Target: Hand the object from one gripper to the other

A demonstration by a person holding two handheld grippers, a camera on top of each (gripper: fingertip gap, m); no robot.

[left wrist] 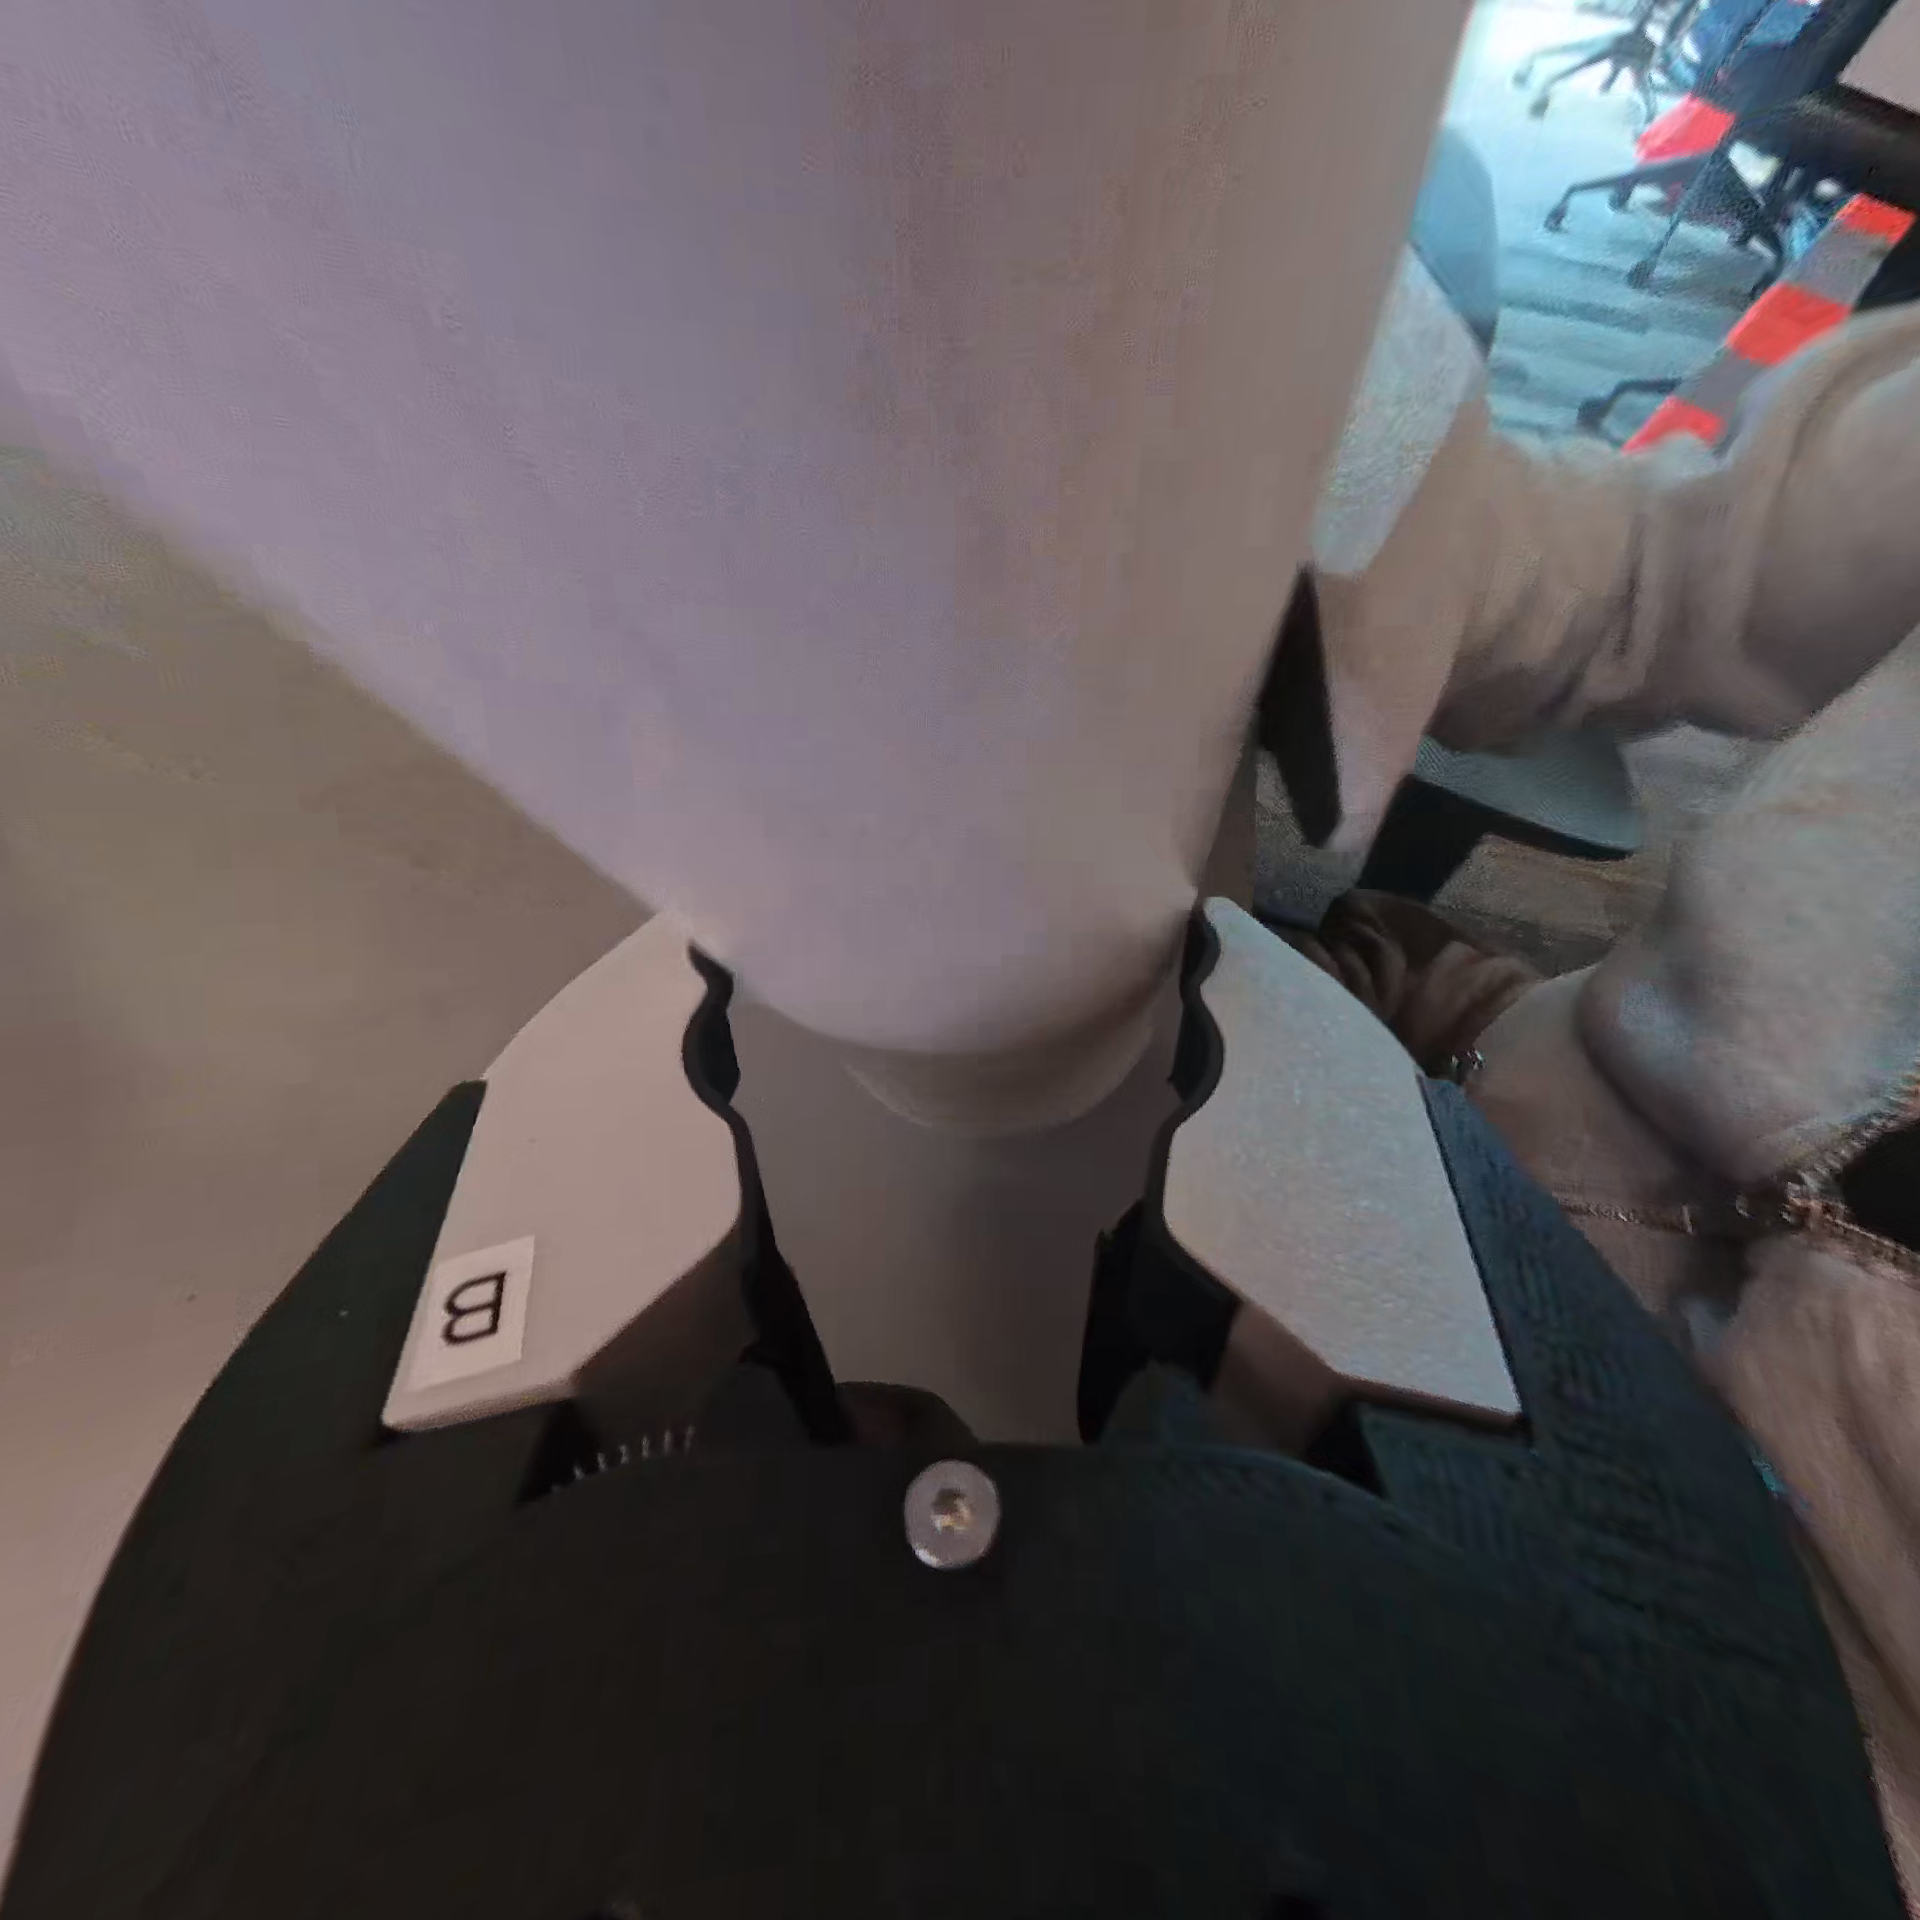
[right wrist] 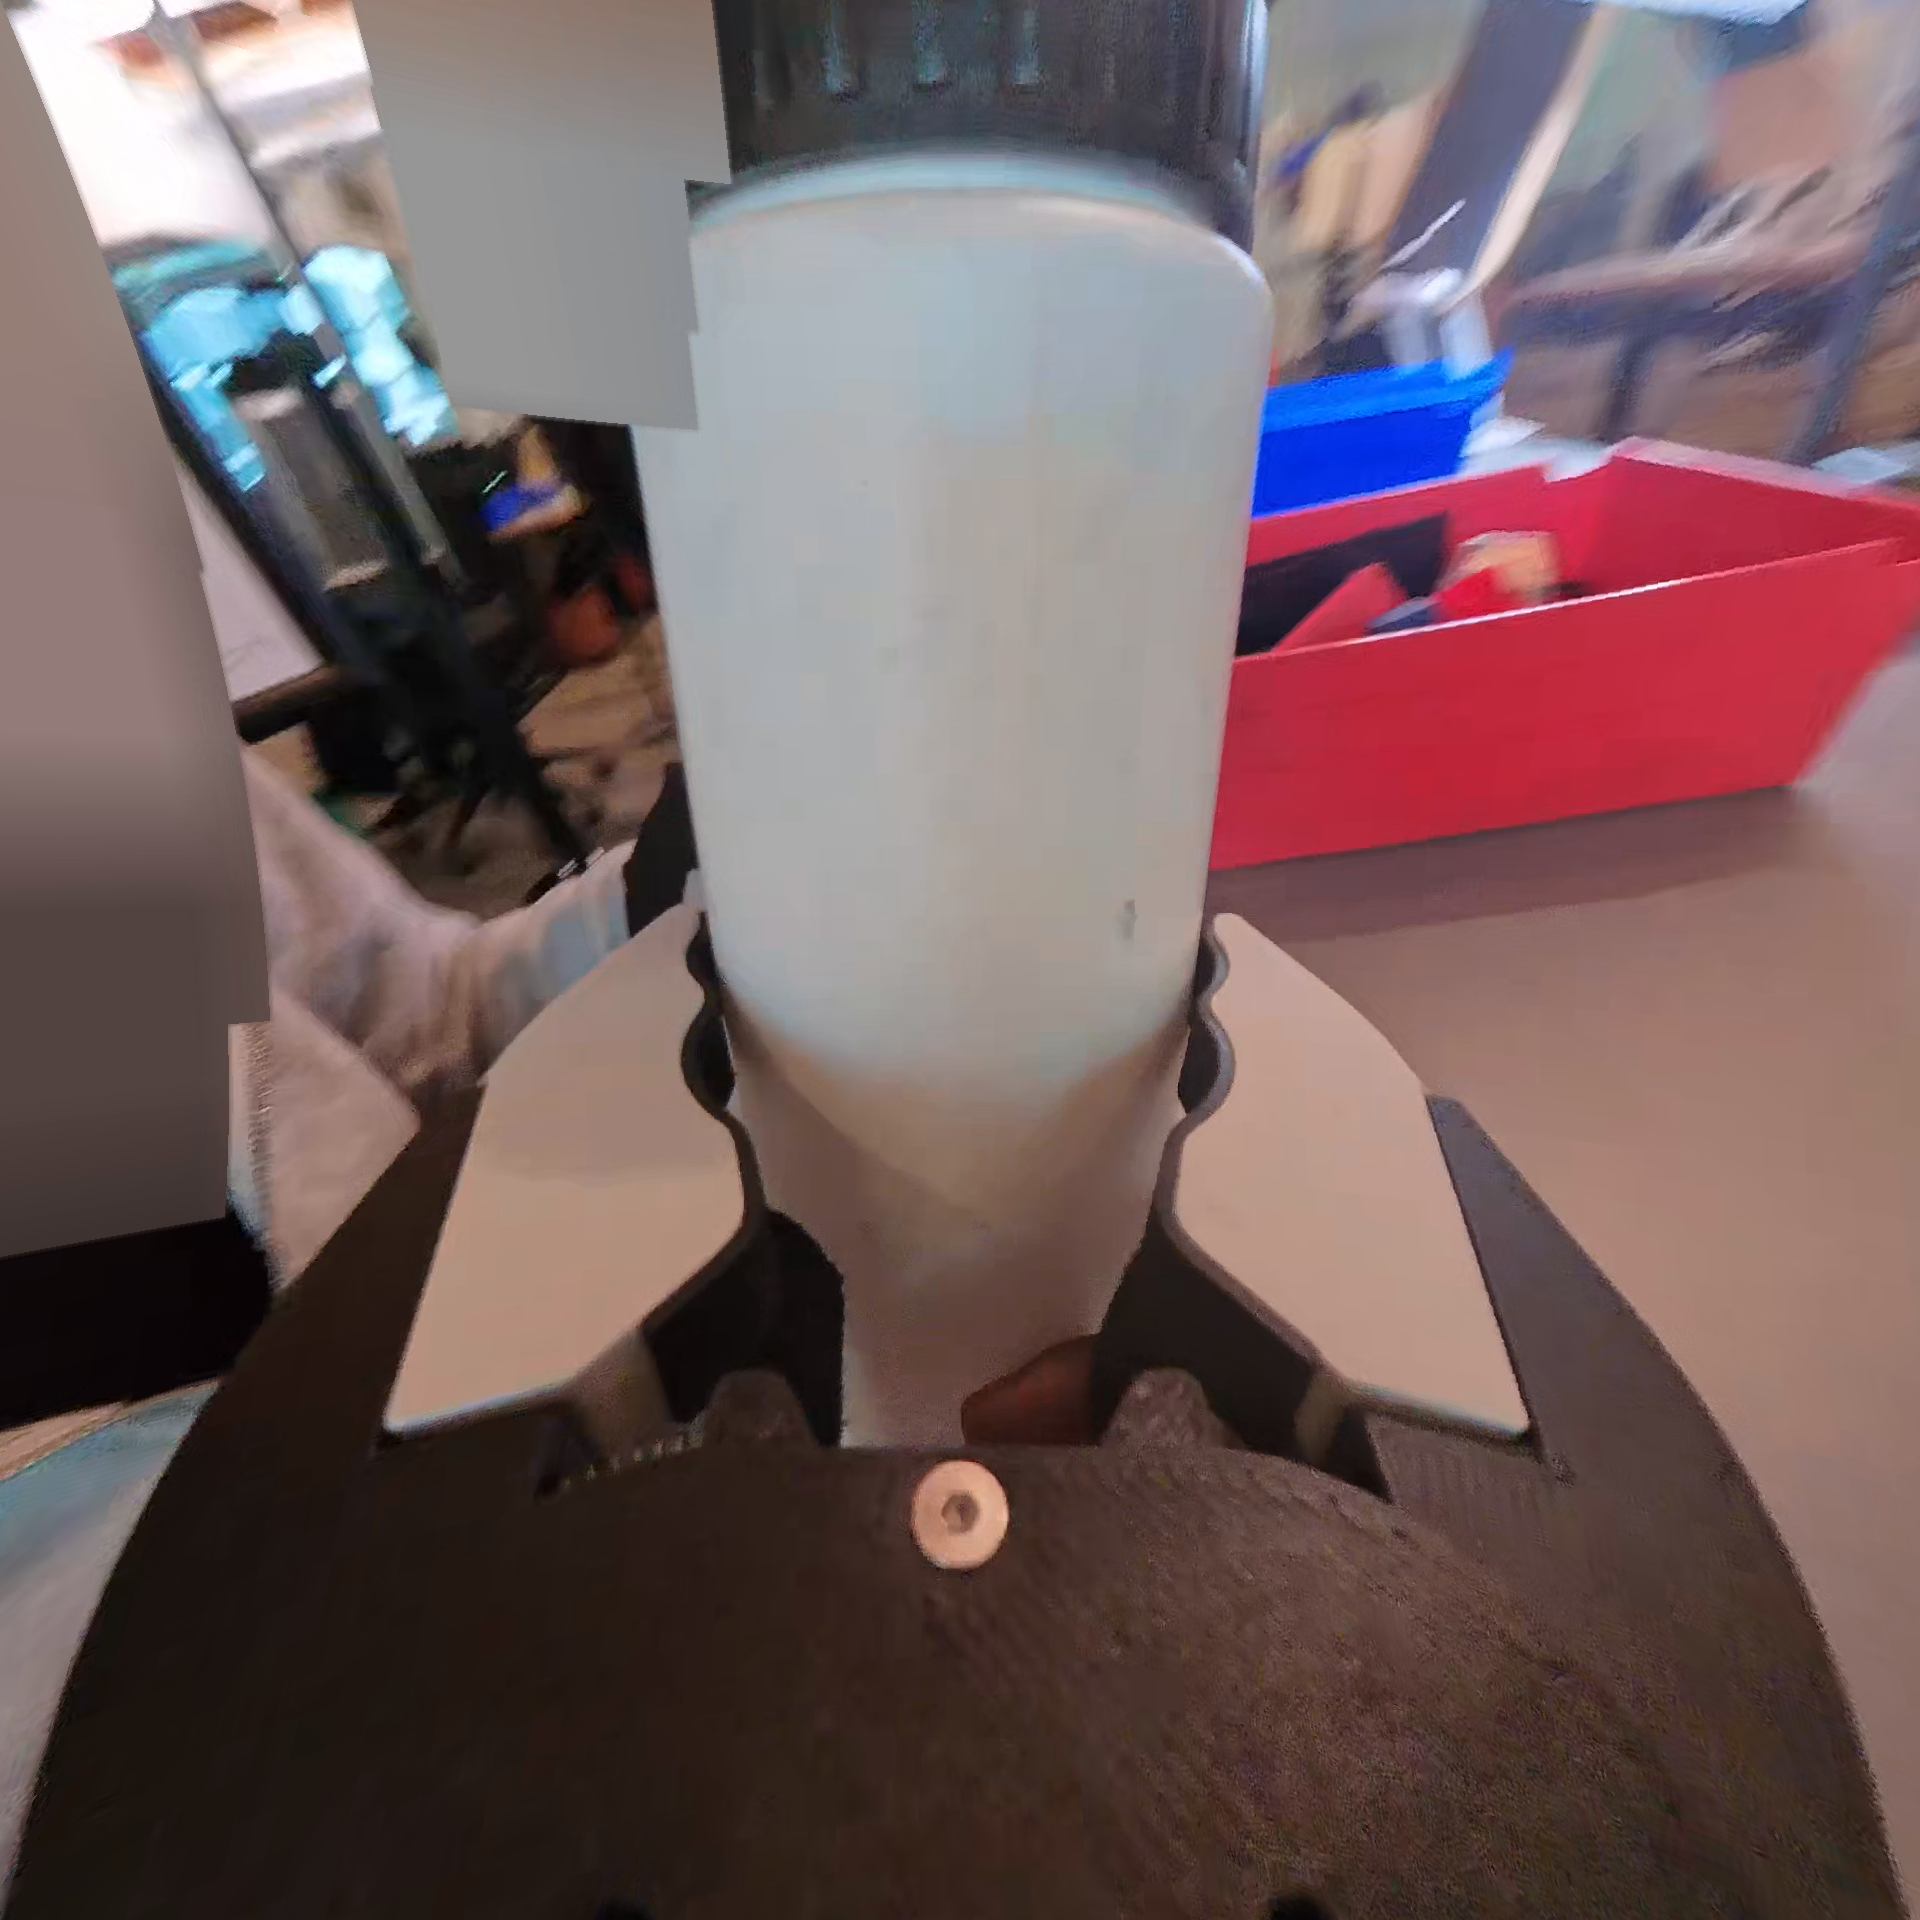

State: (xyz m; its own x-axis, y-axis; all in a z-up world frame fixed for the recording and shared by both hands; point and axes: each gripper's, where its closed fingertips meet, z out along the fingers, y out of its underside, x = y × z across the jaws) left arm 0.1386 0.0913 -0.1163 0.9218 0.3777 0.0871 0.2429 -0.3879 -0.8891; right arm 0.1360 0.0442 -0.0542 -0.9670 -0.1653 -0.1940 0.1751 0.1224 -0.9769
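Note:
A white bottle with a black ribbed cap stands upright between the fingers of my right gripper, whose pads press both its sides near the base. In the left wrist view the same bottle fills the frame, and my left gripper has both fingertips against its rounded end. Both grippers are shut on the bottle at once. A dark finger of the other gripper shows at the bottle's edge in each view.
A red bin with loose items stands on the brown table to the right, with a blue bin behind it. A person's light sleeve is at the right. Office chairs stand on the floor beyond.

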